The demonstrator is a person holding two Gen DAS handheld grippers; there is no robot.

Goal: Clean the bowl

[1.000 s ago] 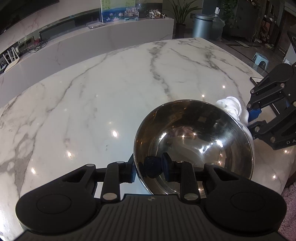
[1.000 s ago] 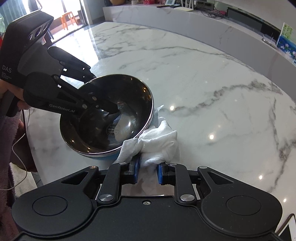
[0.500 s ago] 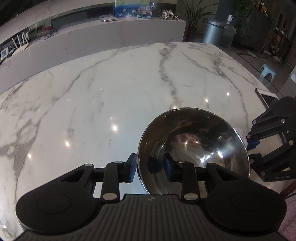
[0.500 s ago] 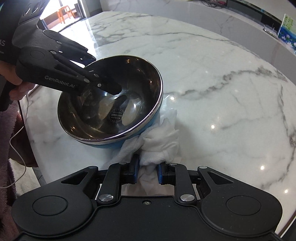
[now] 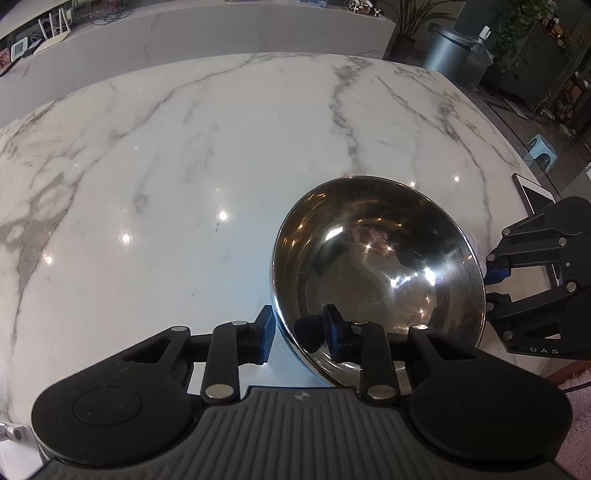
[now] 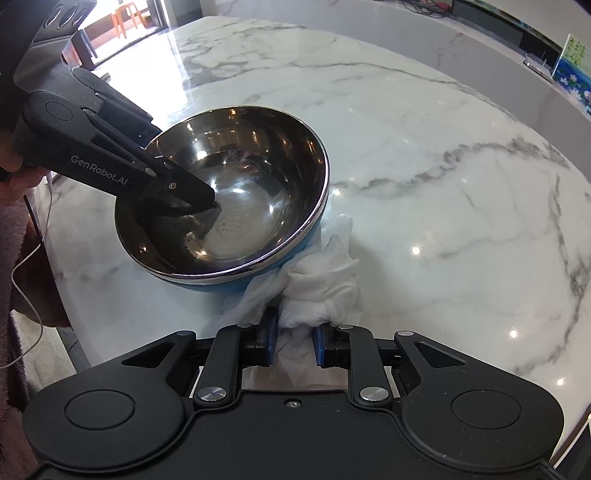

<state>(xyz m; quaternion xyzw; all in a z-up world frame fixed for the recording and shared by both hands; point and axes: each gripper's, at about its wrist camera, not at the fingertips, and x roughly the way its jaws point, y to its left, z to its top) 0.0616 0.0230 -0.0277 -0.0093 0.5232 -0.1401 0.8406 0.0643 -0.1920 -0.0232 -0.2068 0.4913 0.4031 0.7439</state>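
Observation:
A steel bowl [image 5: 376,266] with a blue outer wall [image 6: 229,206] sits tilted on the marble table [image 5: 184,184]. My left gripper [image 5: 299,328] straddles the near rim, one pad outside and one inside, and its jaws are closing on the rim. From the right wrist view the left gripper [image 6: 181,162] reaches in from the left. My right gripper [image 6: 293,339] is shut on a bunched white cloth [image 6: 321,280]. The cloth presses against the bowl's blue wall low on the right. The right gripper [image 5: 493,286] shows beside the bowl, where the cloth is mostly hidden.
A tablet [image 5: 532,192] lies at the table's right edge. A person's hand [image 6: 11,173] and a fluffy sleeve hold the left gripper at the table's near edge. A long marble counter [image 5: 221,33] runs behind the table. A bin [image 5: 450,55] stands beyond.
The left jaws widened off the rim, then narrowed on it again. The bowl tipped up, so its blue wall now shows against the cloth. The right gripper kept its hold.

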